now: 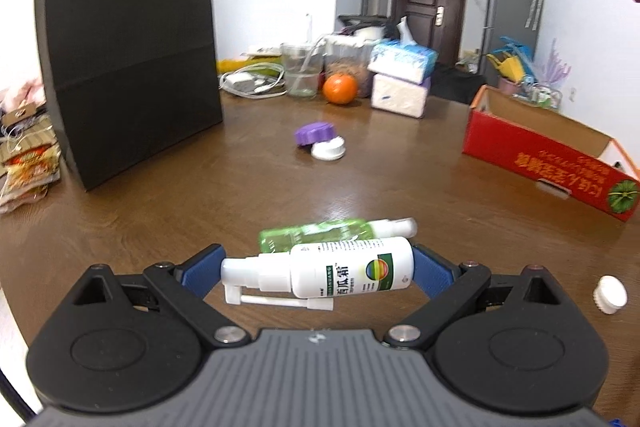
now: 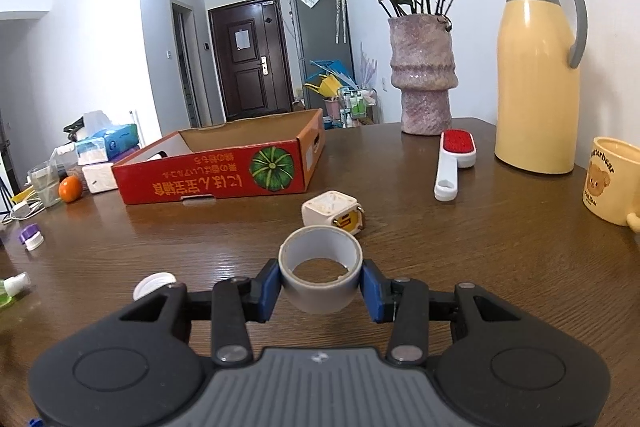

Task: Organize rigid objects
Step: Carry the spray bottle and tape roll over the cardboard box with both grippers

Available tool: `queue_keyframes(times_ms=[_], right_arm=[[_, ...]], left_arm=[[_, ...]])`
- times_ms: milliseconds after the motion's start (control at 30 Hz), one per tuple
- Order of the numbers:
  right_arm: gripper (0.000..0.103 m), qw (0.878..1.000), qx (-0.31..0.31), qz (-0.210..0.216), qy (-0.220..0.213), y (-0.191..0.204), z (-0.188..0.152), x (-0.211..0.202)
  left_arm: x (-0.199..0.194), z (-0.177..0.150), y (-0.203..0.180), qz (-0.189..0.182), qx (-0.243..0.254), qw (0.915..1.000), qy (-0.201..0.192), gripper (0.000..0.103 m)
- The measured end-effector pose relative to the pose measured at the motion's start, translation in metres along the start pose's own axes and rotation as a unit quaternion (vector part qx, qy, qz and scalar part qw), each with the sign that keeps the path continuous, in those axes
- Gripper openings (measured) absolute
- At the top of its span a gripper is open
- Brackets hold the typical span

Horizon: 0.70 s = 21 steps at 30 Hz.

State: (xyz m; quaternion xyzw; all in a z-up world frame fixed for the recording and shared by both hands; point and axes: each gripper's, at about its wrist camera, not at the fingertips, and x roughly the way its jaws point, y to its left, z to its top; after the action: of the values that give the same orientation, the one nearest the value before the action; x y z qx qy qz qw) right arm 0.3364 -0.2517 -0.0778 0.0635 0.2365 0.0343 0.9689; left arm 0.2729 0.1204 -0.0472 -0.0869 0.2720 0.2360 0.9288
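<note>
Above the table's (image 2: pixel 500 247) near edge, the left gripper (image 1: pixel 318 273) clamps a light, slick white spray bottle (image 1: pixel 348 269) end-to-end, while the right gripper (image 2: pixel 320 285) pinches a stiff tape roll (image 2: pixel 320 267) across its rim.

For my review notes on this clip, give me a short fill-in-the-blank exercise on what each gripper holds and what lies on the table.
1. The left gripper is shut on a white ____ bottle.
2. The right gripper is shut on a roll of ____.
3. On the table, a purple cap touches a ____ cap.
4. The red cardboard box bears a picture of a green ____.

Missing words: spray; tape; white; pumpkin
</note>
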Motion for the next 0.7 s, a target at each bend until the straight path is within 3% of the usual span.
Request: queue_keyframes(times_ms=[700], right_arm=[[0.042, 0.999, -0.028, 0.034, -0.030, 0.045, 0.044, -0.018]], left_arm=[[-0.020, 0.053, -0.054, -0.085, 0.037, 0.9946, -0.046, 0.099]])
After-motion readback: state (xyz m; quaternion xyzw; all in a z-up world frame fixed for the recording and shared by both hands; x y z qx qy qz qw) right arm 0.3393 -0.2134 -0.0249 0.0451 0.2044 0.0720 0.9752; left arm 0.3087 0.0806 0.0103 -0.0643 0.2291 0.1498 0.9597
